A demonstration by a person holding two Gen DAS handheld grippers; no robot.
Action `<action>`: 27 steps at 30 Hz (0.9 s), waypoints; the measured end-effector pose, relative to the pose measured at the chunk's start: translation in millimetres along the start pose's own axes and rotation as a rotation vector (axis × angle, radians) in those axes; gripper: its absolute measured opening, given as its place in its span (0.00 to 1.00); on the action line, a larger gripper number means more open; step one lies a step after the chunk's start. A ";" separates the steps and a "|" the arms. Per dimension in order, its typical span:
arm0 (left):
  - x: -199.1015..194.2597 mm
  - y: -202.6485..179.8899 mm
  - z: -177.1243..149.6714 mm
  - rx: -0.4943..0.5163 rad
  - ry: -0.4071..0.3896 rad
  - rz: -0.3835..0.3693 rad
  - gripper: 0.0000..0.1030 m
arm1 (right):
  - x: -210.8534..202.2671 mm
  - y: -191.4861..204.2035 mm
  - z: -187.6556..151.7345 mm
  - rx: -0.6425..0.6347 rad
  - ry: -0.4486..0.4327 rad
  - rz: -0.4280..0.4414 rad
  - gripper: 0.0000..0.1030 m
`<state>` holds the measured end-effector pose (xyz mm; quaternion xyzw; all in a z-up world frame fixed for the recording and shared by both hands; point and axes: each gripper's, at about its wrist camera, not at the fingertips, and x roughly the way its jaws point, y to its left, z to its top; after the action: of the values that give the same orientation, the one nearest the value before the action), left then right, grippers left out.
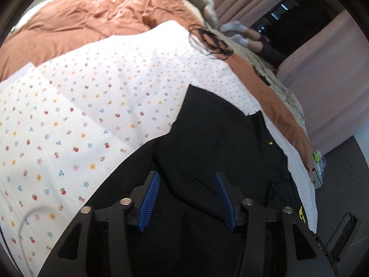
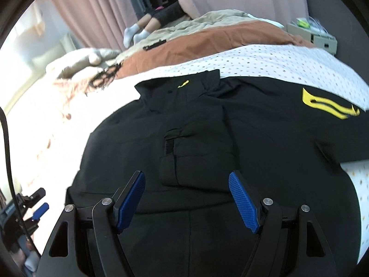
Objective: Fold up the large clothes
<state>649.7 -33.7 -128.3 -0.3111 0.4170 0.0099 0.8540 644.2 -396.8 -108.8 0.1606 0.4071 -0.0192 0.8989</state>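
A black jacket (image 2: 230,133) with a yellow logo (image 2: 327,106) lies spread on a white flower-print sheet (image 1: 80,115) on the bed. A sleeve with a cuff (image 2: 180,161) is folded across its front. My right gripper (image 2: 188,180) is open just above the jacket, its blue pads either side of the folded sleeve. My left gripper (image 1: 186,182) is open above the jacket (image 1: 219,138), over its left part, holding nothing. It also shows in the right wrist view at the far left (image 2: 38,204).
An orange duvet (image 1: 80,20) and beige bedding (image 2: 207,20) lie beyond the sheet. A person's legs in white socks (image 2: 136,32) rest on the far side. Pink curtains (image 1: 322,69) hang behind. A small bedside cabinet (image 2: 320,37) stands at the bed's corner.
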 end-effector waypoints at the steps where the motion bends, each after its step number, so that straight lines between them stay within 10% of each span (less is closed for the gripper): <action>1: 3.8 1.0 0.7 -0.007 0.004 -0.002 0.47 | 7.8 5.3 0.5 -0.015 0.014 -0.016 0.73; 15: 57.1 13.3 -3.2 -0.026 0.112 0.075 0.15 | 93.9 54.2 -9.7 -0.270 0.172 -0.314 0.63; 18: 58.7 12.6 -3.9 -0.009 0.111 0.079 0.11 | 88.6 45.9 -5.7 -0.256 0.158 -0.290 0.36; 27: 57.4 9.6 -4.7 0.000 0.100 0.083 0.11 | 23.1 -42.5 30.0 -0.004 -0.021 -0.212 0.34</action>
<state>681.1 -42.4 -176.8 -0.2937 0.4719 0.0299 0.8307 674.4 -444.0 -119.0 0.1147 0.4126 -0.1149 0.8963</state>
